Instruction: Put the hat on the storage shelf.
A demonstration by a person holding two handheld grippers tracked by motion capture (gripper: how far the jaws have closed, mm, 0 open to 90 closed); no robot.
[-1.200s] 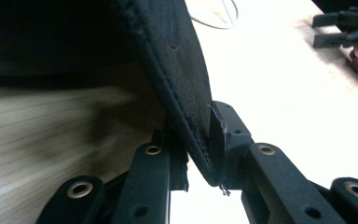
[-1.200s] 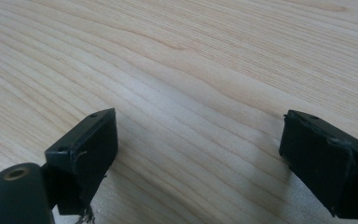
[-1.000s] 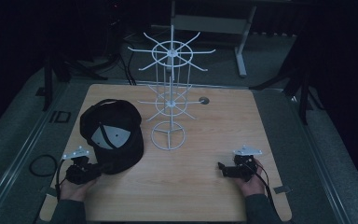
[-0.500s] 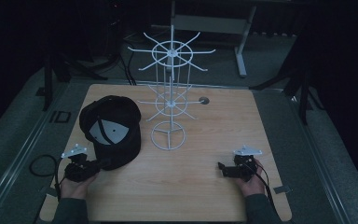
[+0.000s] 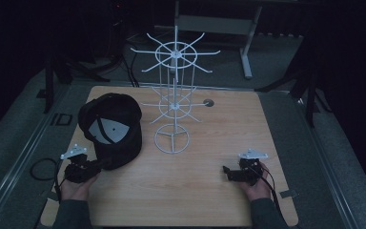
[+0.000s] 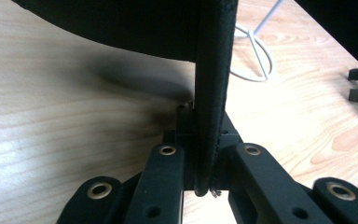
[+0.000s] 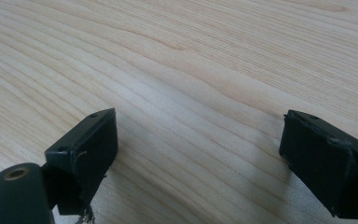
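Note:
A black cap [image 5: 110, 130] lies crown-down at the table's left, with its grey lining showing. My left gripper [image 5: 97, 165] is shut on the cap's brim at its near edge. In the left gripper view the brim [image 6: 210, 93] stands on edge, pinched between the jaws of my left gripper [image 6: 205, 140]. My right gripper [image 5: 226, 171] rests low over the table's near right, pointing left. It is open with nothing in it, and bare wood shows between the jaws of my right gripper [image 7: 200, 144].
A white wire display rack [image 5: 173, 105] with hooked arms stands at the table's middle, its ring base [image 6: 256, 51] just right of the cap. A round grommet hole [image 5: 208, 102] lies behind it. A cable loop [image 5: 40, 168] hangs off the left edge.
The cap and my left gripper have shifted slightly away from the near edge. The right gripper has stayed put.

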